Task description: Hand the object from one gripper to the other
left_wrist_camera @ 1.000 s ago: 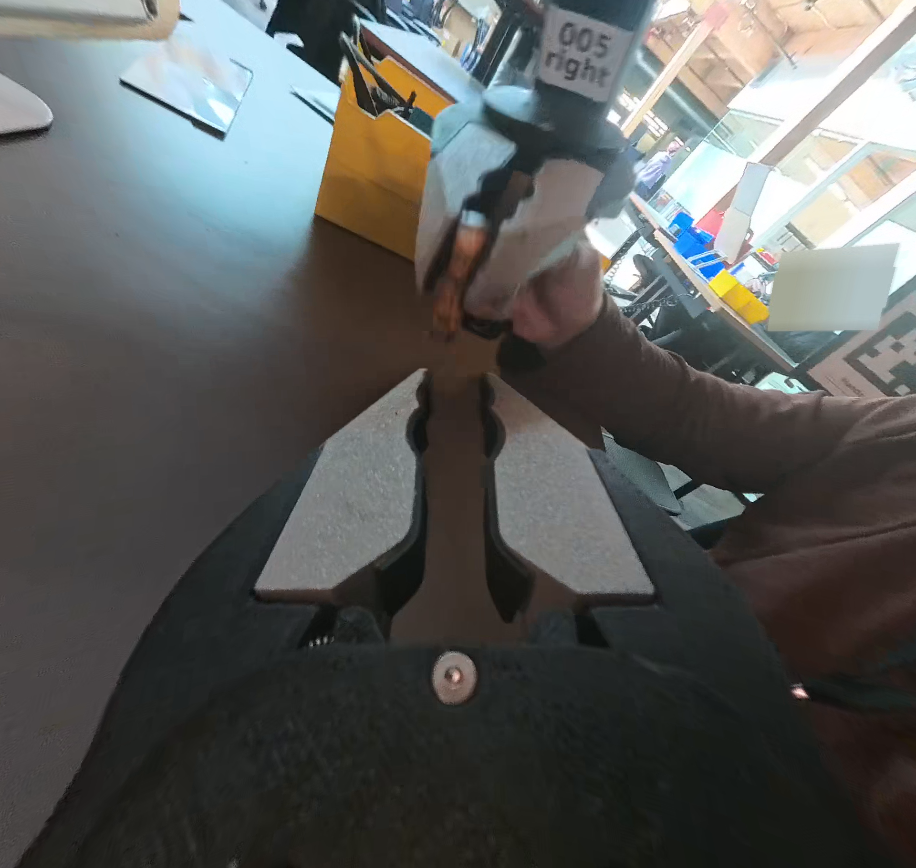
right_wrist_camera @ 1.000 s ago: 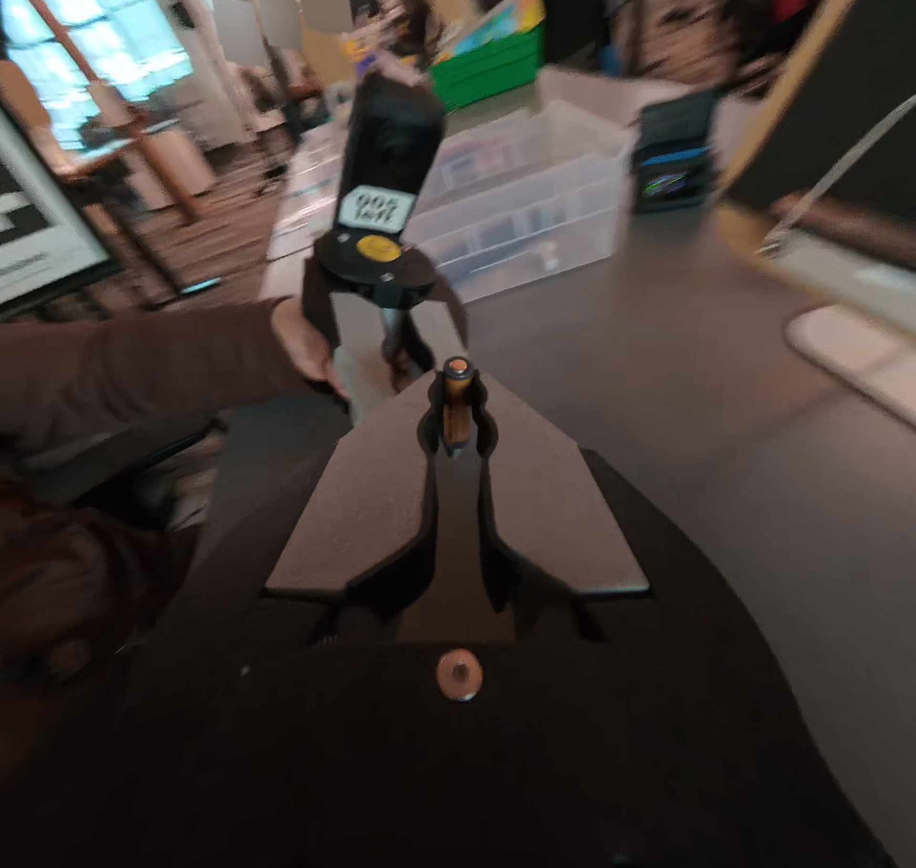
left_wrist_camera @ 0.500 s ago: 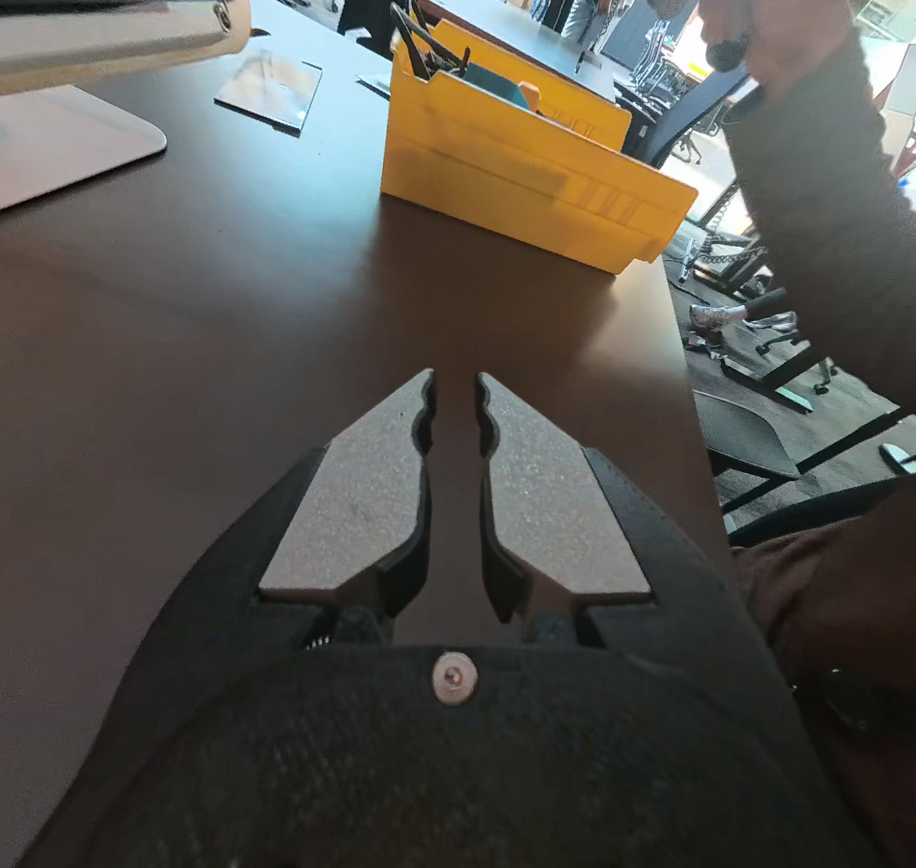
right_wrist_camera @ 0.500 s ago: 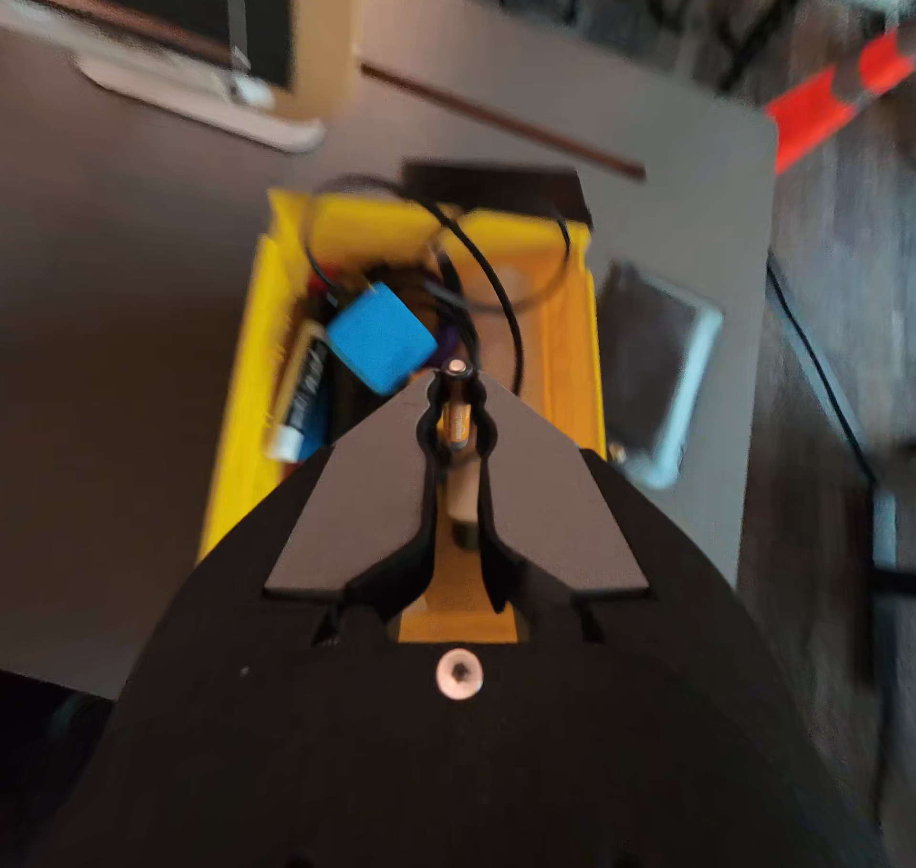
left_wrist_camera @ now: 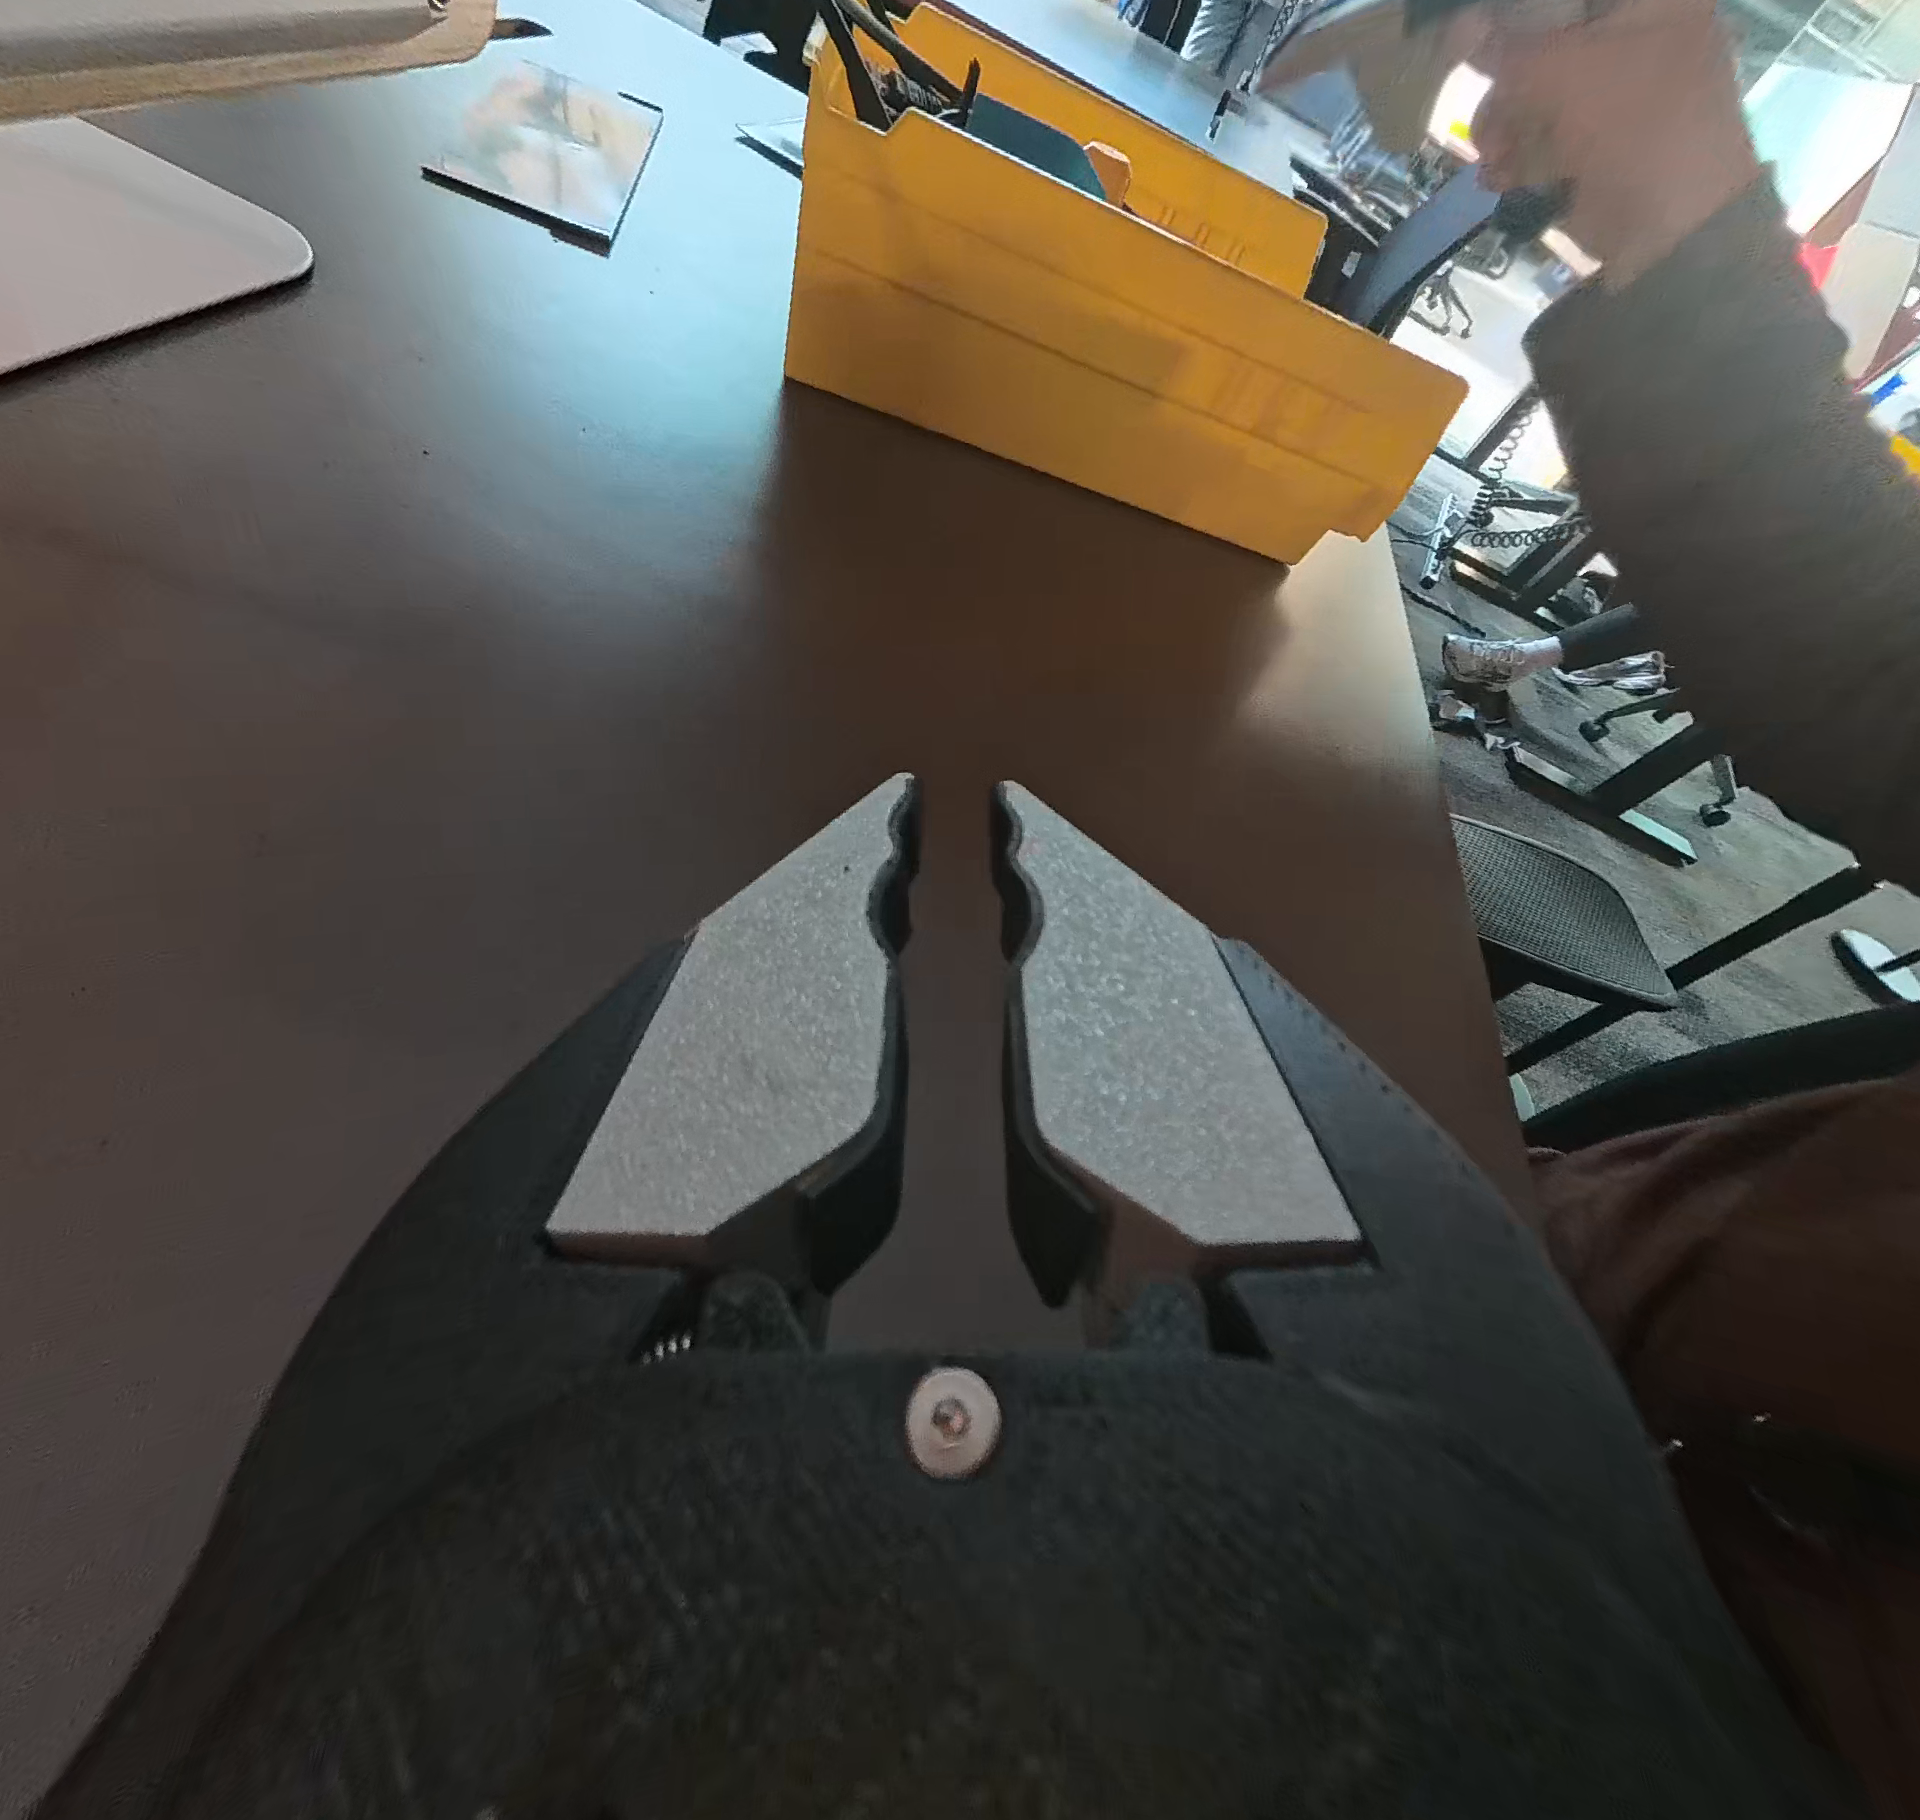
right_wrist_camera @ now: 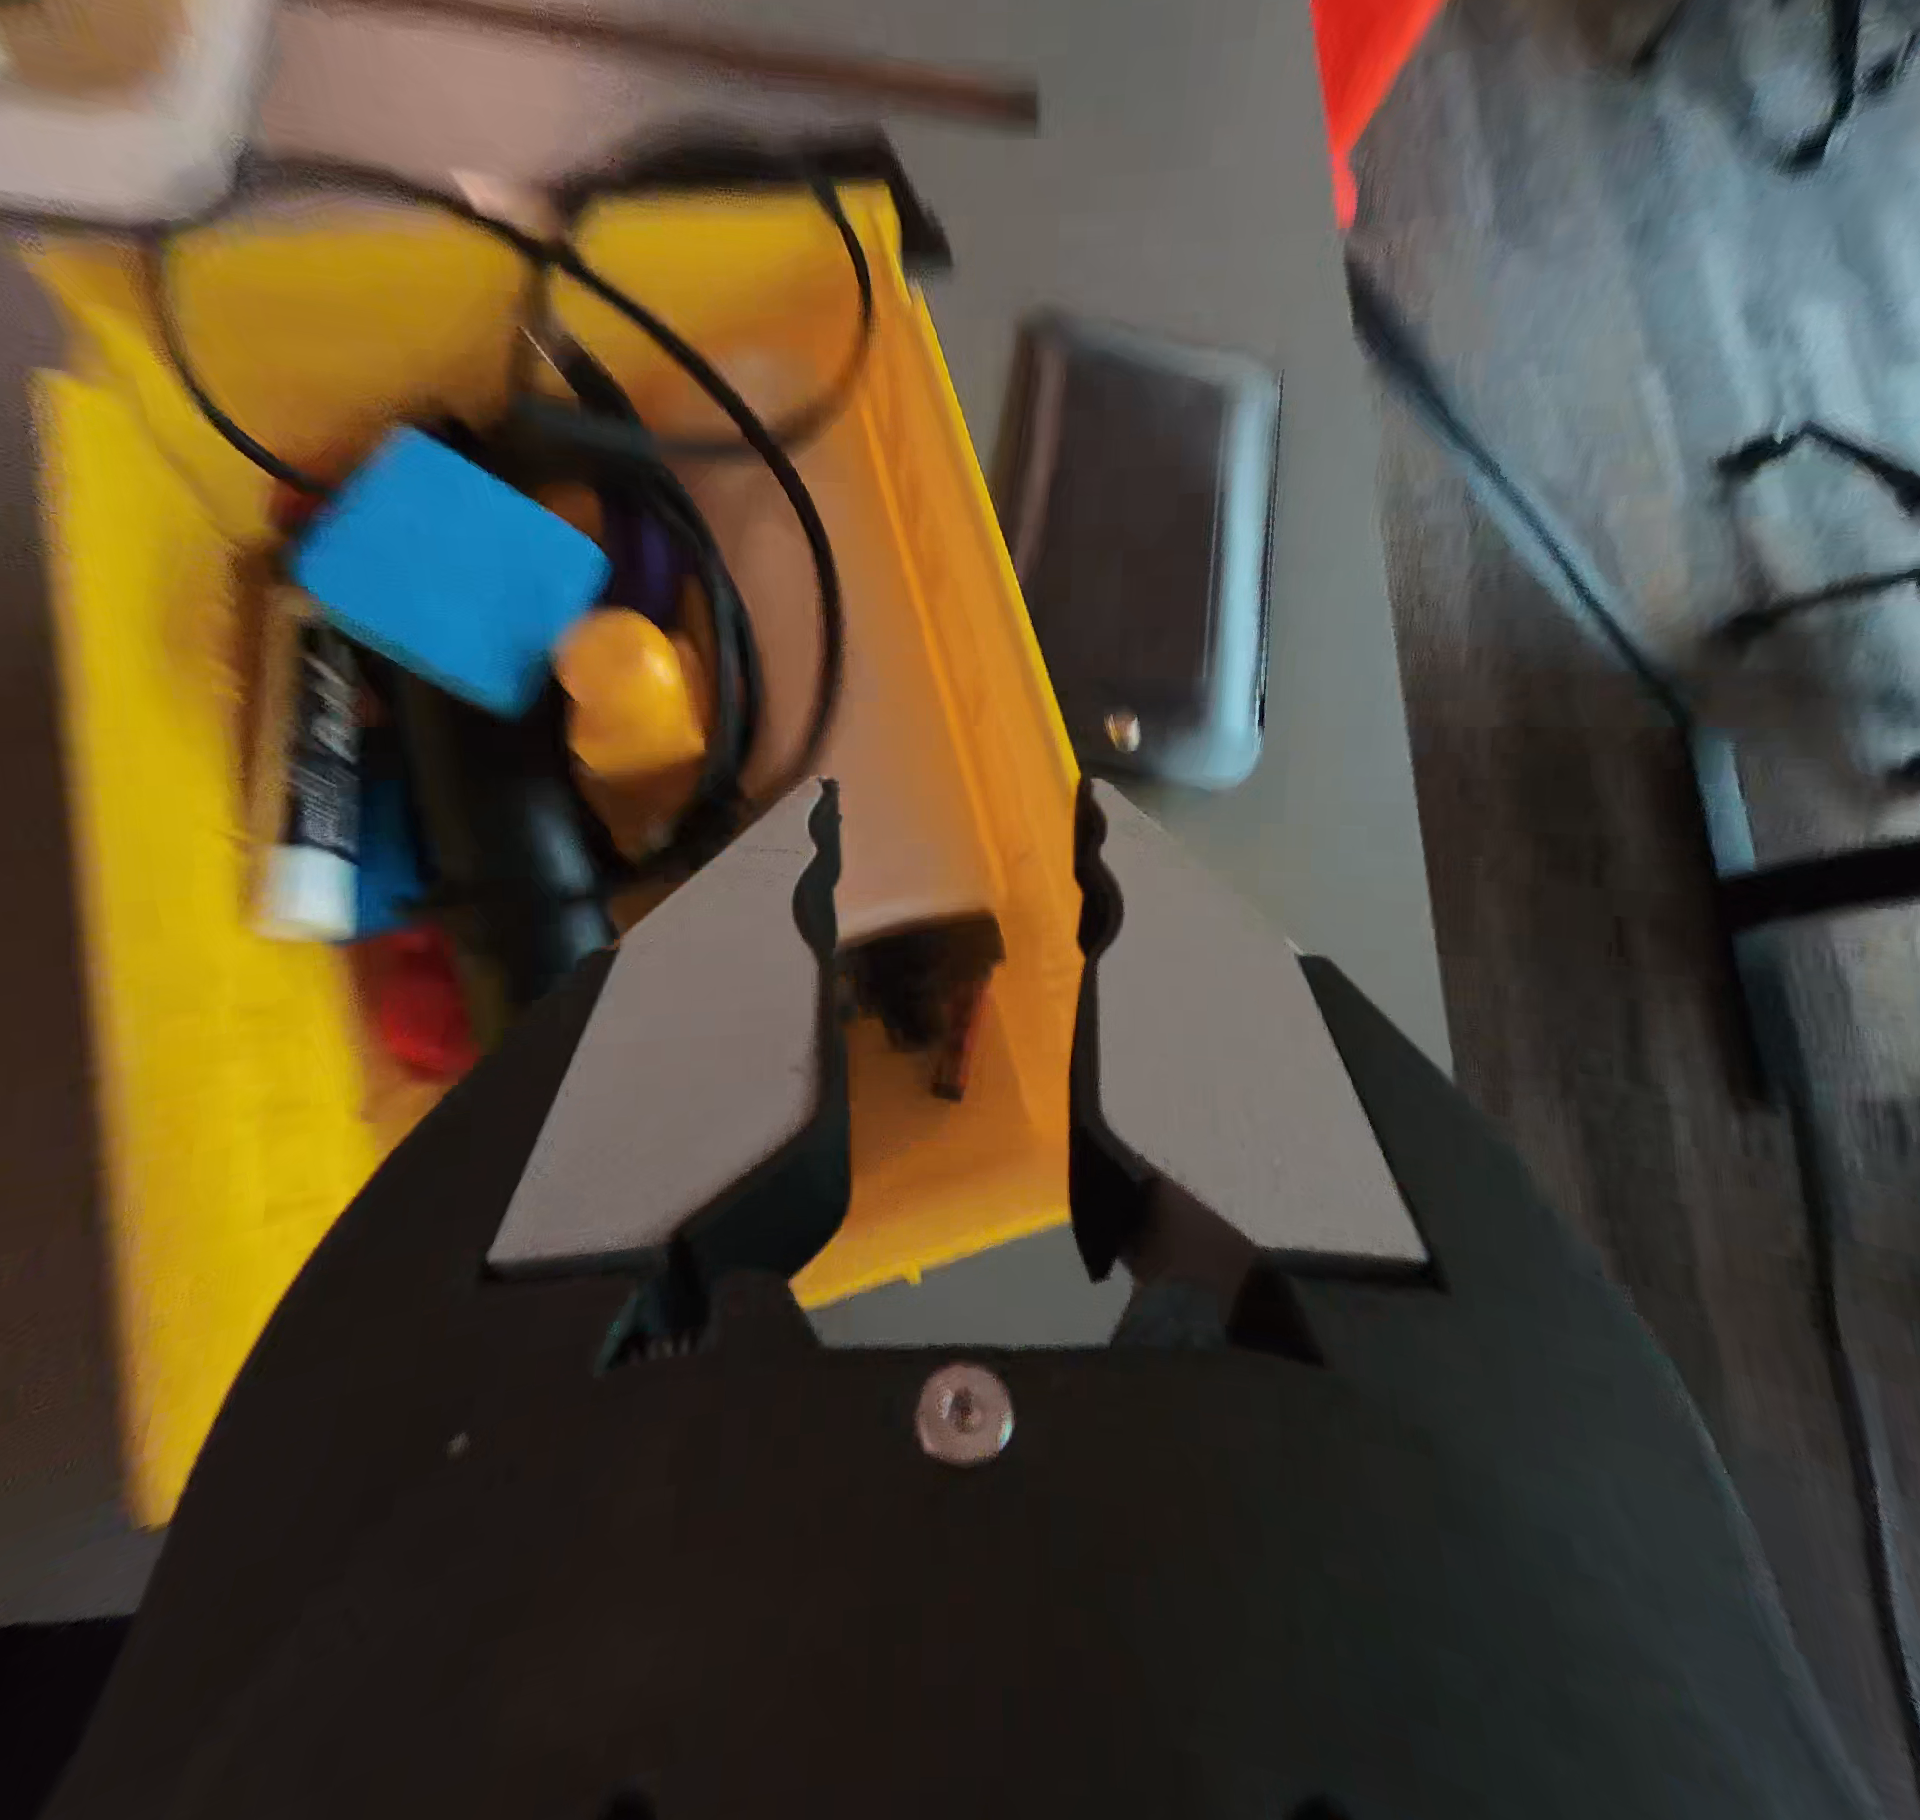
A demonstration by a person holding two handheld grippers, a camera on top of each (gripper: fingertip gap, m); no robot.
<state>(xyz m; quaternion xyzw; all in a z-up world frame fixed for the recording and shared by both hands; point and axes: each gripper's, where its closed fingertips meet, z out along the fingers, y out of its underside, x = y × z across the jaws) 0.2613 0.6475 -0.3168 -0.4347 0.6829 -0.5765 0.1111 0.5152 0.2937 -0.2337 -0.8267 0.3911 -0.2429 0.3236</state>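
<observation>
A dark brown table fills most of the left wrist view, with an open office of desks and chairs behind it. At the upper left of that frame sits a pale monitor base, then a shiny flat square, and right of centre a yellow bin with black cables poking from its top. At the upper right a blurred hand in a dark sleeve is raised above the bin. In the lower middle the left gripper stands slightly parted, with nothing between its fingers.

The right wrist view looks down into the yellow bin, much blurred. From its left: a battery, a blue block, black cable loops, an orange rounded piece. The right gripper is spread wide and grips nothing. Seen between its fingers, a small dark brownish object lies inside the bin against its right wall; blur hides what it is. Right of the bin lies a dark flat device.
</observation>
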